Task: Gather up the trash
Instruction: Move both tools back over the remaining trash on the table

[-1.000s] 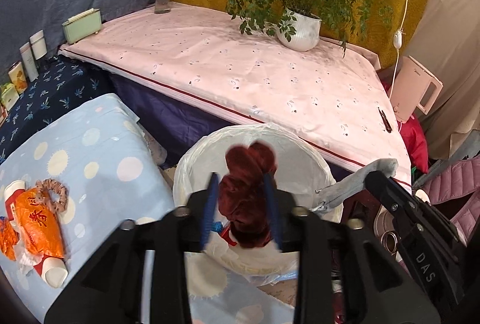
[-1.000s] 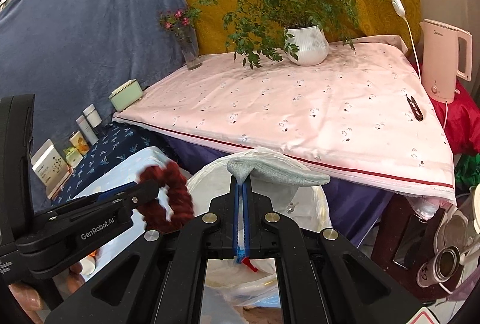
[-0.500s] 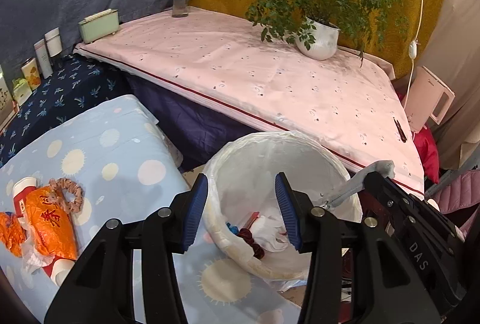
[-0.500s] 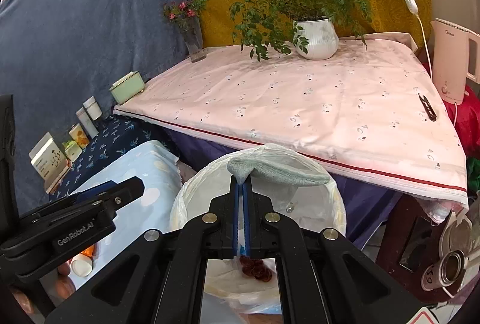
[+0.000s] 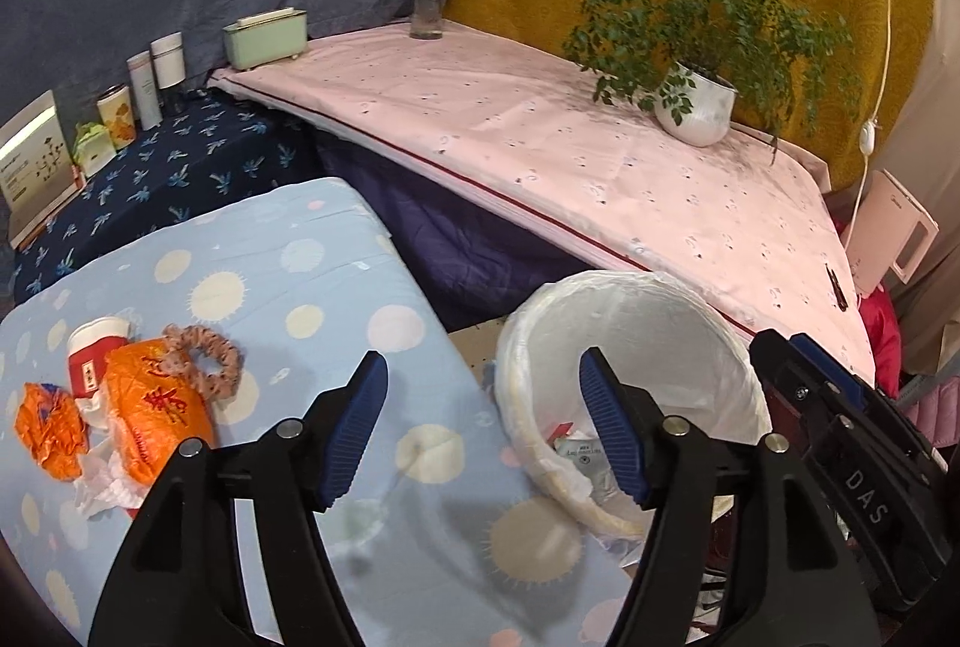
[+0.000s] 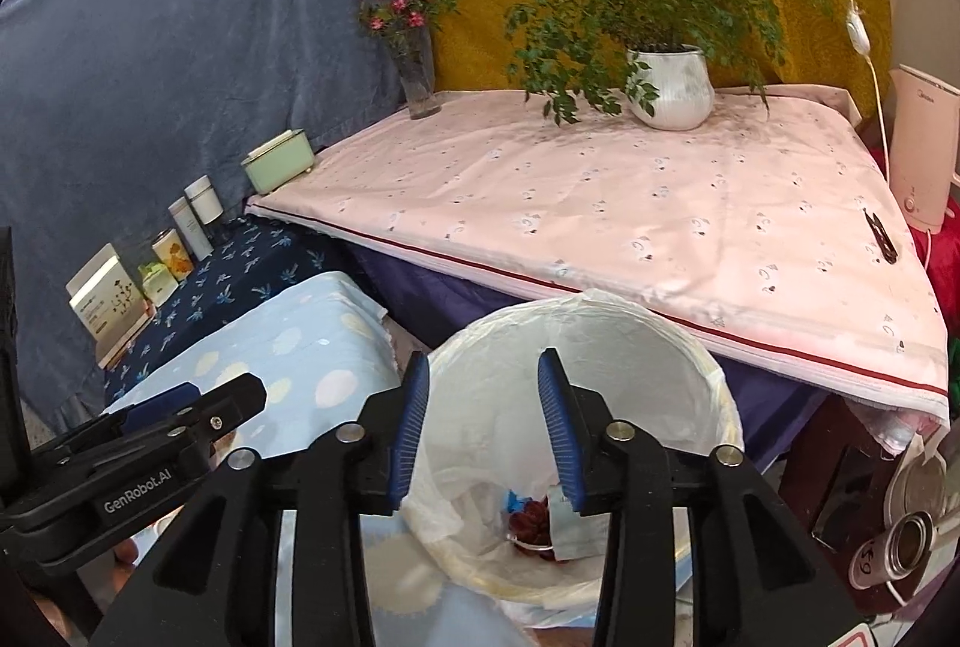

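A white bin (image 5: 636,323) (image 6: 606,347) lined with a plastic bag stands between the blue spotted cloth and the pink table. Inside it lie a dark red scrunchie (image 6: 534,518) and a grey wrapper (image 6: 564,527) (image 5: 585,458). My left gripper (image 5: 483,377) is opening, nothing between its jaws, over the cloth's edge left of the bin. My right gripper (image 6: 483,365) is opening above the bin, also with nothing between its jaws. On the blue cloth lie orange wrappers (image 5: 156,419), a pink scrunchie (image 5: 201,356), a small red-and-white cup (image 5: 90,356) and crumpled white tissue (image 5: 105,479).
A pink-clothed table (image 5: 600,155) behind the bin carries a potted plant (image 5: 696,107), a flower vase (image 5: 429,5) and a green box (image 5: 267,35). Bottles and boxes (image 5: 144,86) line the dark blue cloth at left. A pink kettle (image 6: 924,149) and a metal can (image 6: 906,539) are at right.
The left gripper let the dark red scrunchie fall into the bin and swung left, opening wider. The right gripper let go of the grey wrapper, which dropped into the bin.
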Demonstrator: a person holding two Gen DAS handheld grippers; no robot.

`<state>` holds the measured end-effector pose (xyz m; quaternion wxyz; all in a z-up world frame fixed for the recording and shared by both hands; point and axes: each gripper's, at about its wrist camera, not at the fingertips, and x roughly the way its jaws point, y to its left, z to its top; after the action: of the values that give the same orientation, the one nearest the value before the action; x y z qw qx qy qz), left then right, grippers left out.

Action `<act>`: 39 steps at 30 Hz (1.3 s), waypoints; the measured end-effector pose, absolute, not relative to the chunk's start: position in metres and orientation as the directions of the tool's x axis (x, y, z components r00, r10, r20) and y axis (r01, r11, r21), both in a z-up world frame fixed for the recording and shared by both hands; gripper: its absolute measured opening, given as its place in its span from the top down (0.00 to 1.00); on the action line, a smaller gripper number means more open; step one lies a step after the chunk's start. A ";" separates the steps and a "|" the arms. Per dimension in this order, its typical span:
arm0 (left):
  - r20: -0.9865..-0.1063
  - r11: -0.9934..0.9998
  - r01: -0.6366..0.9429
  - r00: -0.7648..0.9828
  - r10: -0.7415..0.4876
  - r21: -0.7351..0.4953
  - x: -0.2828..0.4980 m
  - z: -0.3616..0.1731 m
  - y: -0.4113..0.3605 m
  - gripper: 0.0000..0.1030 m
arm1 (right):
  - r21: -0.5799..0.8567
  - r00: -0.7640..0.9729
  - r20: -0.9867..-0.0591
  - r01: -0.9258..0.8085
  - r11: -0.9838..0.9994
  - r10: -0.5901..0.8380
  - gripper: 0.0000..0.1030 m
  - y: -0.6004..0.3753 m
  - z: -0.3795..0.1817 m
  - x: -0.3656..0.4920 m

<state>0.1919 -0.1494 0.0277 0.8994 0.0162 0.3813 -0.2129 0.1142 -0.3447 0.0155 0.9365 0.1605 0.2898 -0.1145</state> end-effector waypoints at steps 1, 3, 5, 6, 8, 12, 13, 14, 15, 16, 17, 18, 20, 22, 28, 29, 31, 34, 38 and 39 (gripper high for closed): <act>-0.690 0.913 0.384 0.625 -0.365 -0.135 0.192 0.028 -0.143 0.35 | 0.233 0.808 -0.578 0.299 0.926 -0.115 0.60 -0.340 0.017 0.115; -0.687 0.922 0.364 0.636 -0.352 -0.135 0.191 0.029 -0.132 0.35 | 0.228 0.810 -0.577 0.283 0.931 -0.105 0.59 -0.331 0.020 0.117; -0.685 0.930 0.341 0.646 -0.336 -0.135 0.191 0.030 -0.119 0.35 | 0.223 0.812 -0.576 0.268 0.937 -0.096 0.56 -0.321 0.022 0.118; -0.684 0.935 0.329 0.651 -0.328 -0.134 0.190 0.031 -0.113 0.35 | 0.222 0.814 -0.575 0.259 0.940 -0.089 0.54 -0.315 0.023 0.119; -0.684 0.943 0.304 0.660 -0.312 -0.136 0.190 0.032 -0.099 0.35 | 0.217 0.815 -0.574 0.241 0.946 -0.076 0.54 -0.303 0.025 0.120; -0.684 0.956 0.257 0.672 -0.284 -0.144 0.189 0.032 -0.071 0.34 | 0.208 0.815 -0.578 0.197 0.958 -0.042 0.53 -0.278 0.028 0.123; -0.685 0.960 0.241 0.676 -0.273 -0.144 0.188 0.033 -0.063 0.34 | 0.207 0.815 -0.579 0.184 0.961 -0.031 0.52 -0.271 0.028 0.124; -0.685 0.962 0.232 0.678 -0.267 -0.146 0.188 0.033 -0.057 0.34 | 0.205 0.815 -0.579 0.174 0.963 -0.024 0.52 -0.264 0.029 0.125; -0.686 0.964 0.220 0.680 -0.260 -0.148 0.187 0.032 -0.050 0.34 | 0.201 0.816 -0.579 0.161 0.966 -0.015 0.51 -0.257 0.030 0.125; -0.686 0.967 0.206 0.683 -0.252 -0.150 0.187 0.032 -0.042 0.34 | 0.198 0.816 -0.578 0.151 0.968 -0.009 0.50 -0.250 0.032 0.126; -0.686 0.969 0.194 0.685 -0.244 -0.152 0.187 0.032 -0.035 0.34 | 0.194 0.817 -0.577 0.140 0.971 -0.003 0.50 -0.244 0.033 0.126; -0.687 0.971 0.182 0.687 -0.237 -0.153 0.186 0.032 -0.027 0.34 | 0.191 0.818 -0.576 0.130 0.973 0.004 0.49 -0.237 0.034 0.126; -0.688 0.975 0.163 0.690 -0.224 -0.154 0.186 0.032 -0.016 0.34 | 0.187 0.817 -0.576 0.109 0.976 0.019 0.49 -0.226 0.035 0.127; -0.689 0.977 0.142 0.693 -0.212 -0.158 0.185 0.032 -0.004 0.34 | 0.179 0.815 -0.578 0.091 0.980 0.030 0.48 -0.214 0.036 0.127; -0.695 0.980 0.090 0.694 -0.188 -0.176 0.179 0.027 0.031 0.34 | 0.157 0.805 -0.590 0.036 0.987 0.065 0.47 -0.180 0.035 0.128; -0.697 0.980 0.084 0.693 -0.186 -0.179 0.179 0.026 0.035 0.34 | 0.154 0.803 -0.592 0.028 0.988 0.070 0.47 -0.175 0.035 0.128; -0.699 0.980 0.066 0.692 -0.179 -0.186 0.177 0.023 0.047 0.34 | 0.146 0.800 -0.595 0.011 0.989 0.079 0.44 -0.164 0.034 0.129; -0.703 0.980 0.038 0.692 -0.166 -0.194 0.176 0.019 0.064 0.34 | 0.133 0.793 -0.602 -0.019 0.991 0.096 0.44 -0.145 0.032 0.130; -0.714 0.978 -0.003 0.684 -0.149 -0.207 0.178 0.012 0.090 0.34 | 0.122 0.782 -0.613 -0.049 0.991 0.114 0.44 -0.124 0.029 0.133; -0.717 0.978 -0.017 0.682 -0.141 -0.209 0.178 0.010 0.098 0.34 | 0.123 0.778 -0.616 -0.054 0.991 0.119 0.44 -0.120 0.027 0.135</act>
<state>0.1782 0.0976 0.0095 0.9117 -0.0997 0.3970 -0.0342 0.1347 -0.1197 0.0273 0.9417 0.0492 0.3297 0.0462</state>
